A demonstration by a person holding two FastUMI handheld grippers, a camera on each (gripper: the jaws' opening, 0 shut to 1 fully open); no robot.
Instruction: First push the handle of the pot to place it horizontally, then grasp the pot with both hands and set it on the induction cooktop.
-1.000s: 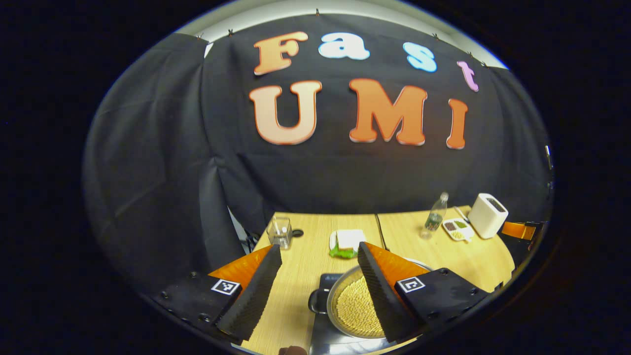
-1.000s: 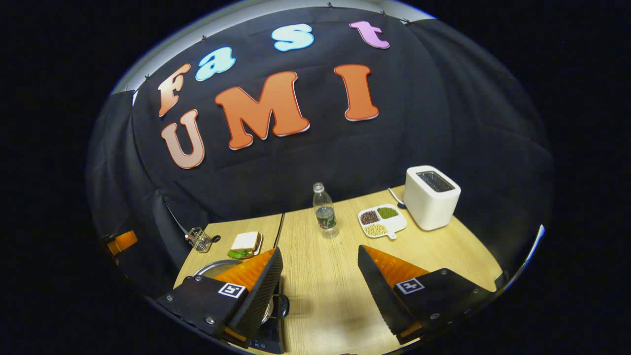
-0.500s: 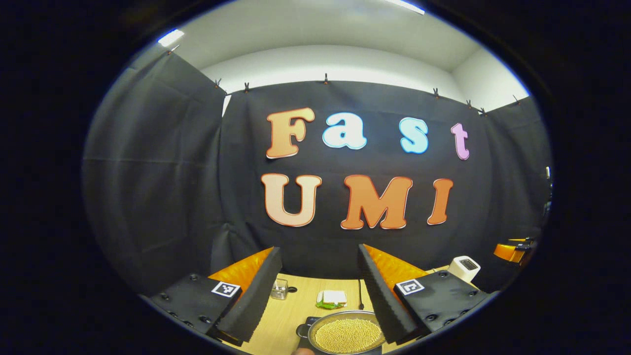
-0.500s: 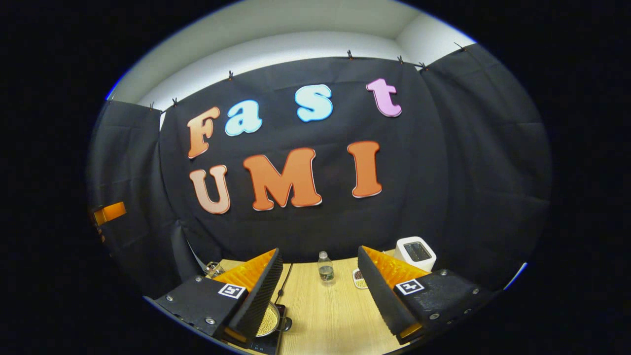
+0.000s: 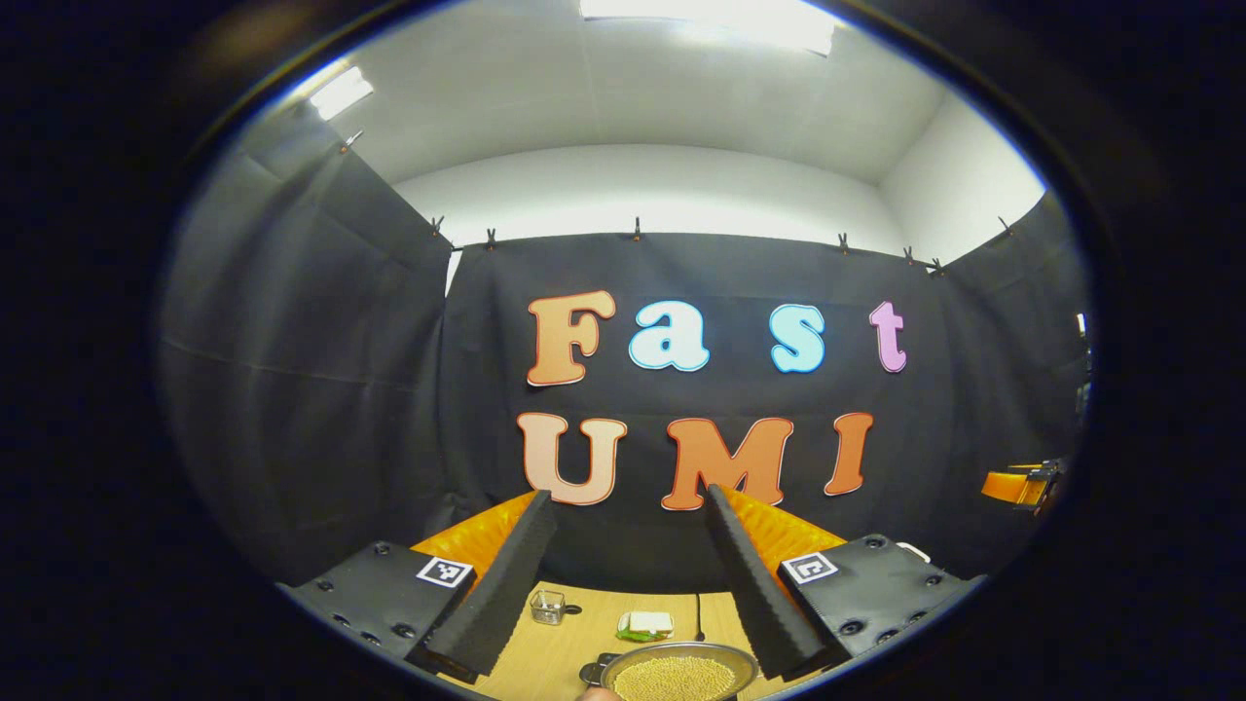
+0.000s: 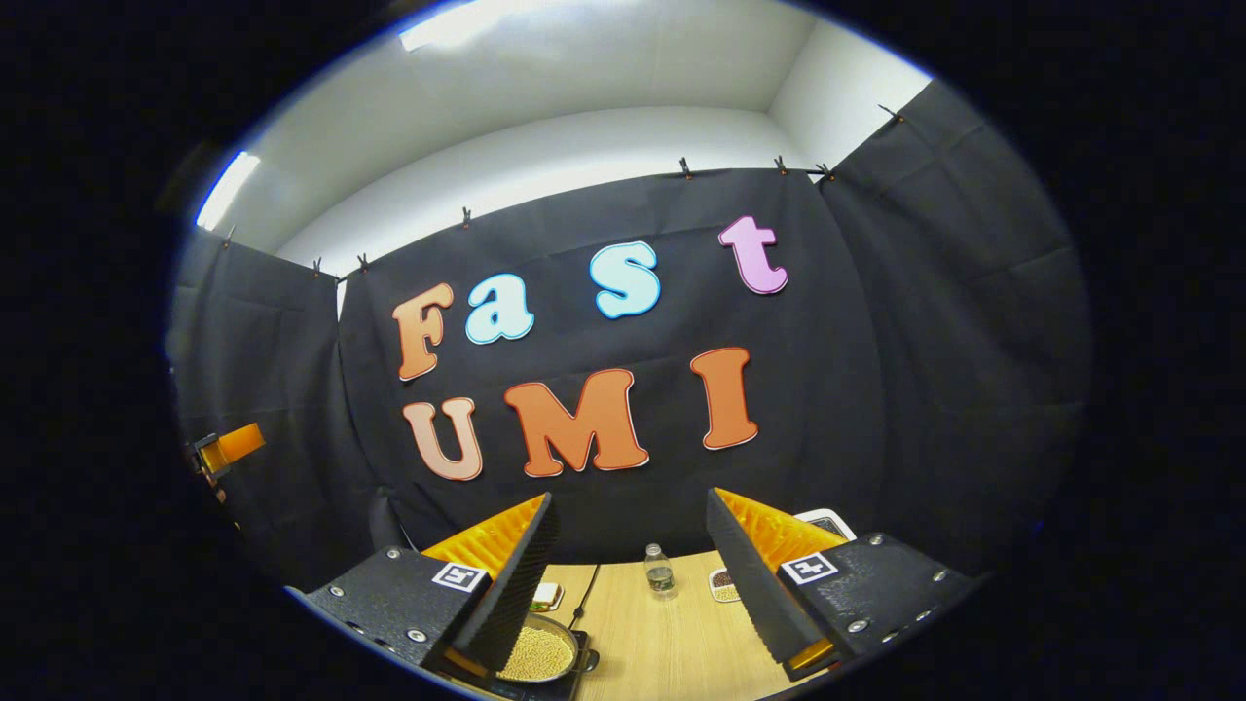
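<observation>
Silver pot (image 5: 681, 658), yellow beans (image 5: 674, 678)

Your pot (image 5: 678, 672) looks like shiny metal, and it is full of small, bumpy, dull yellow beans (image 6: 531, 653). The table (image 6: 672, 643) under it looks like pale wood with thin lines running along it, and the wall (image 5: 321, 389) behind is soft black cloth that does not shine. The cup (image 5: 548, 606) and the bottle (image 6: 659, 569) are see-through, the cooktop (image 6: 574, 662) is dark and smooth, and the fingers (image 5: 496, 594) on your left gripper (image 5: 623, 584) have rough, ridged pads.
</observation>
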